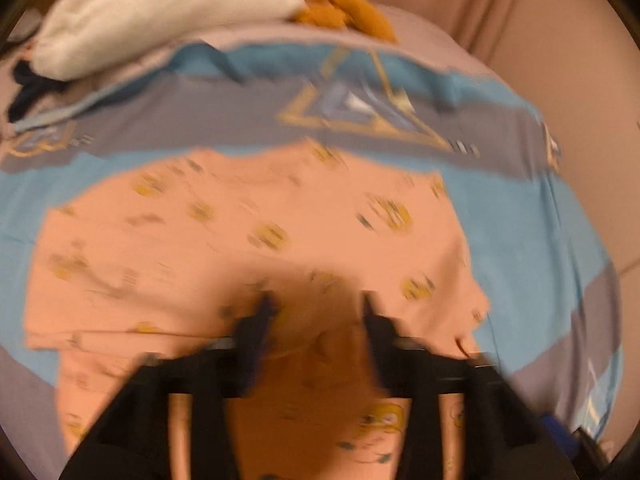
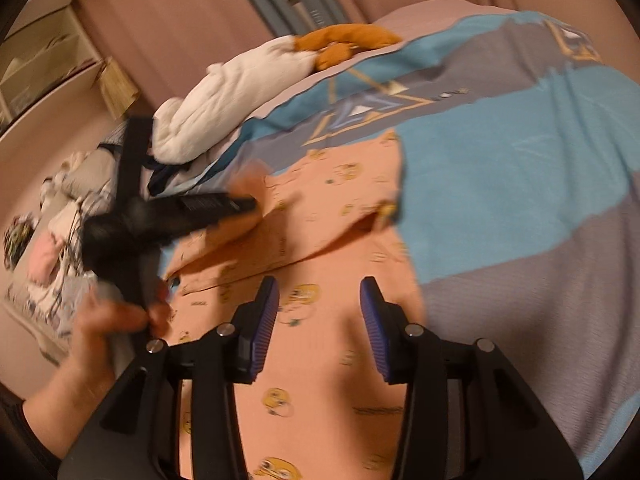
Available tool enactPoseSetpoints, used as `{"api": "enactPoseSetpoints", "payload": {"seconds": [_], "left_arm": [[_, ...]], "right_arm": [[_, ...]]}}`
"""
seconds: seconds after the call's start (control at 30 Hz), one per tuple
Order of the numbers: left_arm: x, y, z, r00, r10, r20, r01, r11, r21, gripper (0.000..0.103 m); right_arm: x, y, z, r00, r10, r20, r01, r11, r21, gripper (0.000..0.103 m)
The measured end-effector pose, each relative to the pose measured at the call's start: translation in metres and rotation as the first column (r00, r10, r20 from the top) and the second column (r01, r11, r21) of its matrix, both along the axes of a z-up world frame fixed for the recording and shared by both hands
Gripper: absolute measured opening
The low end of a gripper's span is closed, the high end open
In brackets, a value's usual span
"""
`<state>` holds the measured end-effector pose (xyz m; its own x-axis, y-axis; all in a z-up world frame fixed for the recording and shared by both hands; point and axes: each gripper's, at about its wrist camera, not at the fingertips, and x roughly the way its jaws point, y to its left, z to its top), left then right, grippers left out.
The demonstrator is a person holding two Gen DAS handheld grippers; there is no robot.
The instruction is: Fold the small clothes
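A small peach-pink garment point(image 1: 248, 240) printed with yellow cartoon faces lies spread across the middle of both views, resting on a bedspread point(image 1: 532, 240) of blue and grey bands with a gold triangle motif. In the right wrist view part of the garment is folded over itself, the folded edge running across the centre of the frame point(image 2: 320, 220).

My left gripper point(image 1: 316, 308) hangs over the lower middle of the garment, its two dark fingers standing well apart with only bare cloth and shadow between them; the view is blurred, so I cannot tell whether the tips touch the fabric. In the right wrist view this same gripper point(image 2: 240, 204) appears at centre left, gripped by my left hand point(image 2: 116, 316) in the lower left.

My right gripper point(image 2: 320, 292) is over the garment in the lower centre of its own view, its blue ribbed pads point(image 2: 268, 320) set moderately apart and holding nothing.

At the top of the bed lie a white quilted bundle point(image 1: 160, 12) and an orange-brown soft item point(image 1: 340, 4) beside it. More clothes are heaped point(image 2: 60, 208) at the far left of the right wrist view. Pink curtains point(image 2: 180, 20) hang behind.
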<state>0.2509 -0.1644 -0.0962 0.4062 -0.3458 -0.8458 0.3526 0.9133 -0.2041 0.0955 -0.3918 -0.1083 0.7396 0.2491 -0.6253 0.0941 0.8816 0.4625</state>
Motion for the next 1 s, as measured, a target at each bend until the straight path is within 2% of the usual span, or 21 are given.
{"api": "enactPoseSetpoints", "payload": {"seconds": [0.03, 0.07, 0.2, 0.27, 0.33, 0.4, 0.6, 0.73, 0.8, 0.9, 1.0], "left_arm": [[-0.003, -0.004, -0.003, 0.999, -0.029, -0.016, 0.029, 0.999, -0.026, 0.086], [-0.010, -0.008, -0.001, 0.998, -0.054, -0.018, 0.053, 0.998, -0.042, 0.090], [-0.027, -0.012, 0.008, 0.991, -0.131, 0.023, 0.131, 0.991, -0.012, 0.092], [-0.030, 0.000, 0.016, 0.992, -0.120, 0.032, 0.121, 0.991, -0.054, 0.092], [-0.033, 0.026, 0.024, 0.996, -0.080, 0.030, 0.083, 0.988, -0.127, 0.092], [-0.035, 0.055, 0.026, 0.999, -0.033, 0.038, 0.039, 0.987, -0.157, 0.092], [-0.049, 0.145, 0.015, 0.990, 0.134, 0.033, -0.129, 0.983, -0.127, 0.092], [-0.066, 0.198, 0.003, 0.971, 0.239, 0.015, -0.235, 0.964, -0.124, 0.092], [-0.072, 0.216, -0.002, 0.963, 0.269, 0.002, -0.266, 0.955, -0.135, 0.092], [-0.075, 0.239, -0.009, 0.949, 0.315, -0.020, -0.314, 0.937, -0.153, 0.092], [-0.076, 0.257, -0.012, 0.939, 0.342, -0.035, -0.342, 0.922, -0.179, 0.092]], "right_arm": [[-0.002, -0.004, -0.001, 1.000, -0.013, 0.000, 0.013, 1.000, 0.005, 0.044], [-0.005, -0.009, -0.002, 1.000, -0.026, 0.000, 0.026, 1.000, 0.010, 0.044], [-0.014, -0.023, -0.002, 0.997, -0.076, 0.005, 0.075, 0.996, 0.042, 0.045], [-0.017, -0.029, -0.002, 0.995, -0.096, 0.008, 0.096, 0.993, 0.070, 0.046], [-0.015, -0.029, -0.003, 0.995, -0.095, 0.004, 0.094, 0.990, 0.105, 0.046], [-0.012, -0.025, -0.005, 0.997, -0.073, -0.005, 0.073, 0.989, 0.132, 0.046], [0.019, 0.006, -0.005, 0.998, 0.063, -0.018, -0.060, 0.988, 0.144, 0.046], [0.056, 0.037, -0.004, 0.988, 0.154, -0.008, -0.153, 0.984, 0.088, 0.046], [0.079, 0.047, -0.009, 0.984, 0.175, -0.040, -0.172, 0.983, 0.065, 0.046], [0.120, 0.058, -0.026, 0.979, 0.158, -0.133, -0.163, 0.986, -0.030, 0.046], [0.146, 0.063, -0.046, 0.962, 0.153, -0.224, -0.163, 0.986, -0.026, 0.045]]}}
